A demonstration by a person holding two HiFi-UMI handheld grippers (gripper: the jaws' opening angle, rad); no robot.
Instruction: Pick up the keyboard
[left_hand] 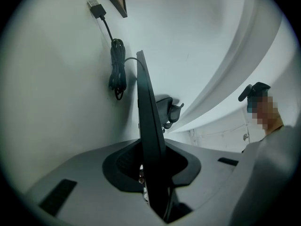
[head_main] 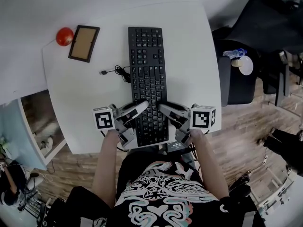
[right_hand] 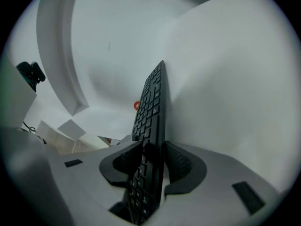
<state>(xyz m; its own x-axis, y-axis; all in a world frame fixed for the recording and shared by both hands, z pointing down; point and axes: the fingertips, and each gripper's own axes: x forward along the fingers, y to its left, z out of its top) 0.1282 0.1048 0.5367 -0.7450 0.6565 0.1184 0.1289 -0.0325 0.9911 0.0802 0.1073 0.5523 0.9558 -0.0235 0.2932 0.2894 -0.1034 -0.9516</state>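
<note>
1. Left hand-held gripper (left_hand: 151,171): clamped on the L long edge of the keyboard (head_main: 147,70), near end; board sits between the pads.
2. Right hand-held gripper (right_hand: 151,161): clamped on the opp. edge, same end. Paired side grip is prob. to keep the long board level in the lift.
3. Keyboard: black, full-size, thin, looks rigid. Lies lengthwise on white surface (head_main: 189,41), coiled USB cable (head_main: 122,73) beside it. No lift-off evident.

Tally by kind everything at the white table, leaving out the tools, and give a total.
keyboard: 1
cable: 1
frame: 1
ball: 1
Total: 4
</note>
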